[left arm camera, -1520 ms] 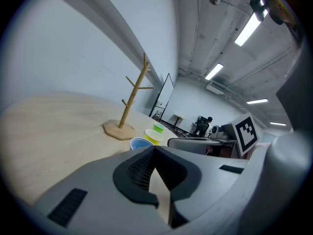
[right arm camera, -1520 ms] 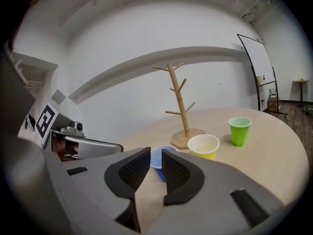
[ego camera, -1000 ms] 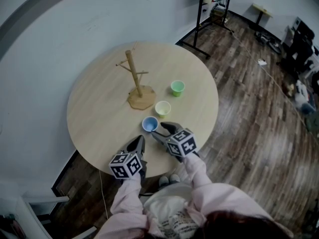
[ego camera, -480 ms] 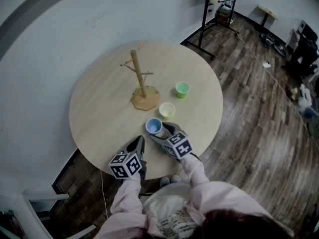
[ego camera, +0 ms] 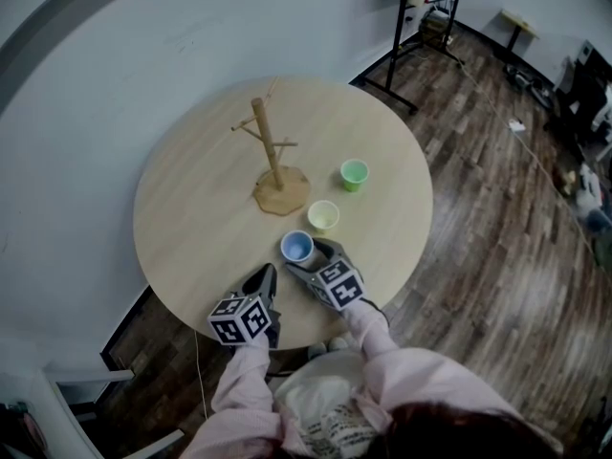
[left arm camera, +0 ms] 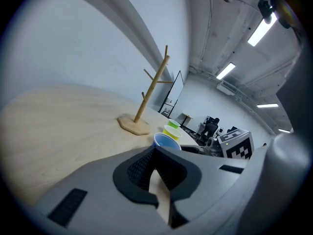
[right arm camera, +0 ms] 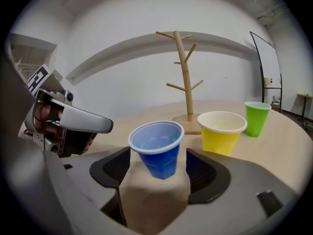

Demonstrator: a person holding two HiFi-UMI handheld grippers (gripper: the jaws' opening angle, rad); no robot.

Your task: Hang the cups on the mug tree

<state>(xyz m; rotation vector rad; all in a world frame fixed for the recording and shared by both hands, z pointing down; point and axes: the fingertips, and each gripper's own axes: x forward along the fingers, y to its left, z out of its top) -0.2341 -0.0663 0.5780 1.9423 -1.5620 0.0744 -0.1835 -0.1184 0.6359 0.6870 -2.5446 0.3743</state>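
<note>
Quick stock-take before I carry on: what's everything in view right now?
table: one, light wood, round
mug tree: one, light wood, upright, pegs bare
blue cup: one, blue, upright, nearest the person
yellow cup: one, yellow, upright by the tree's base
green cup: one, green, upright, right of the tree
floor: dark wood planks, around the table
left gripper: one, grey, jaws together, empty
right gripper: one, grey, jaws just been opening, blue cup between them, ungripped

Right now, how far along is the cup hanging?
Nothing done: the mug tree is bare. In hand: the right gripper has fingers that have just been opening around the blue cup, not gripping. Left: it, the yellow cup and the green cup all stand on the table.
</note>
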